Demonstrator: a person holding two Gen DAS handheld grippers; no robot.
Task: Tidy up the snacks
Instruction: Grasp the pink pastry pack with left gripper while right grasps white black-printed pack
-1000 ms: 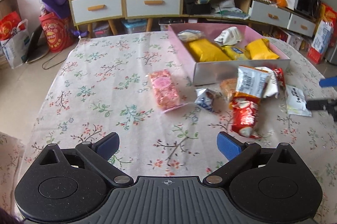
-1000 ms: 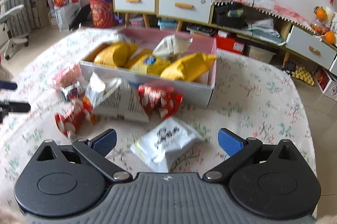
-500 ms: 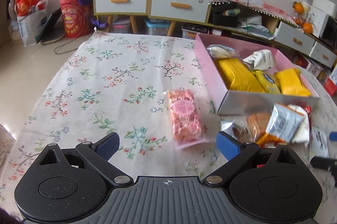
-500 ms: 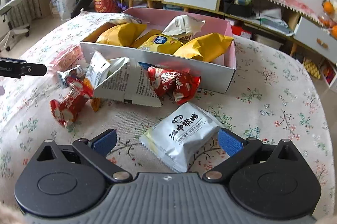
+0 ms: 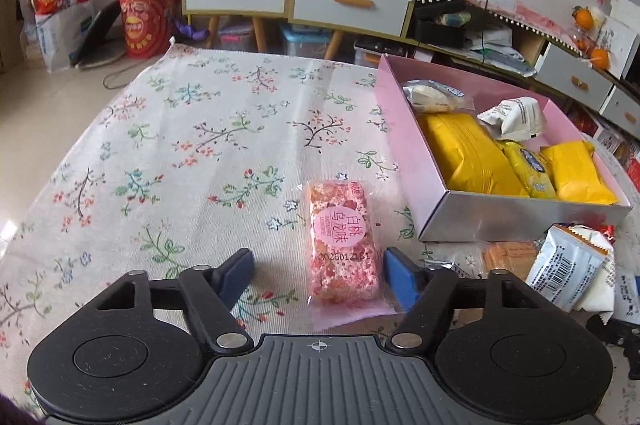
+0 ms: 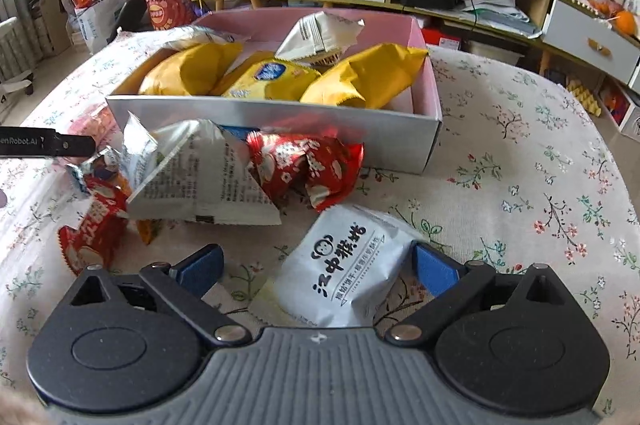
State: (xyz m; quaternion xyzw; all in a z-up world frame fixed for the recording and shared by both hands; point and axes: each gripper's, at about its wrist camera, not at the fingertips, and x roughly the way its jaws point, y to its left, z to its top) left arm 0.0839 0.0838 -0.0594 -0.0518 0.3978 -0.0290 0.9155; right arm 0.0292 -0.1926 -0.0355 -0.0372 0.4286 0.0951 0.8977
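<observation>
Left gripper (image 5: 318, 275) has swung over from the loose pile to straddle the pink snack bar (image 5: 340, 245) on the table (image 5: 180, 145), fingers closing but not yet pinching; right gripper (image 6: 316, 267) open around the white packet (image 6: 344, 269); both likely bound for the box (image 5: 520, 221).

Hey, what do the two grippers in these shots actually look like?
Both match: the left gripper and right gripper have a grey ribbed body, two round black discs, black linkage arms with silver pivot pins, and blue finger pads. No cables or sleeves show.
</observation>
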